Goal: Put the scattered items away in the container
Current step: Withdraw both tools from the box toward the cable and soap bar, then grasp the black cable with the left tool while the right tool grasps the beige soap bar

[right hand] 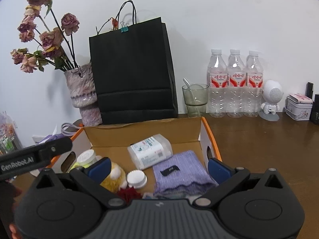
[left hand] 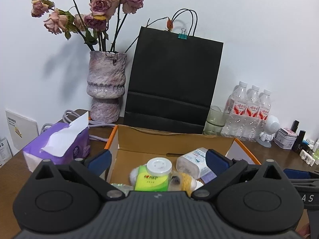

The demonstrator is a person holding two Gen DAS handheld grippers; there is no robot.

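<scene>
An open cardboard box (left hand: 171, 139) (right hand: 143, 133) with orange edges holds several items. A green bottle with a white lid (left hand: 154, 174) (right hand: 85, 157), a clear plastic cotton-swab box (left hand: 192, 162) (right hand: 150, 152), a yellow plush toy (left hand: 182, 180) (right hand: 114, 176), a folded purple cloth (right hand: 181, 174) and a small white cap (right hand: 136, 179) lie inside. My left gripper (left hand: 157, 159) hovers open above the box, with nothing between its fingers. Over the box's near side my right gripper (right hand: 158, 166) is open and holds nothing.
Behind the box stand a black paper bag (left hand: 173, 81) (right hand: 132, 71), a vase of dried roses (left hand: 106, 87) (right hand: 82, 95), a glass (right hand: 195, 98), three water bottles (right hand: 235, 83) and a white figurine (right hand: 271, 99). A purple tissue pack (left hand: 57, 145) lies left. Small tins and bottles (right hand: 299, 106) sit far right.
</scene>
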